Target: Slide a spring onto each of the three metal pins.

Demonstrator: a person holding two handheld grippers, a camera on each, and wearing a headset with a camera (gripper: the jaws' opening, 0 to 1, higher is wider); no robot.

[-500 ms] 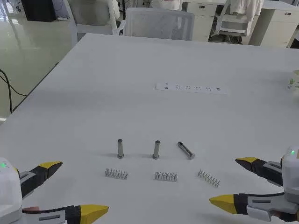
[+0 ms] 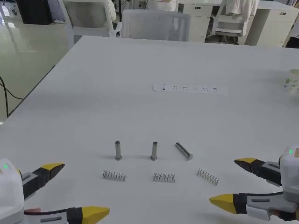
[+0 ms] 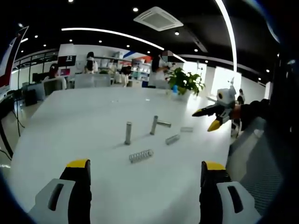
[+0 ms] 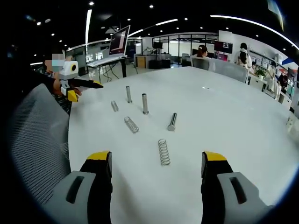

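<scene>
Two metal pins stand upright on the white table, the left pin (image 2: 117,150) and the middle pin (image 2: 154,151). A third pin (image 2: 183,150) lies on its side to their right. Three springs lie in a row in front of them: left spring (image 2: 114,175), middle spring (image 2: 164,177), right spring (image 2: 207,177). My left gripper (image 2: 74,190) is open at the lower left, short of the springs. My right gripper (image 2: 233,182) is open at the lower right, just right of the right spring. Both hold nothing. The left gripper view shows the nearest spring (image 3: 141,156) ahead of the jaws.
A white power strip (image 2: 189,88) lies flat further back on the table (image 2: 140,70). Mesh chairs (image 2: 156,25) stand at the far edge. A small plant pot (image 2: 292,79) sits at the right edge. The table's left edge runs diagonally near my left gripper.
The head camera shifted slightly; pins, springs and both grippers keep their places and stay open.
</scene>
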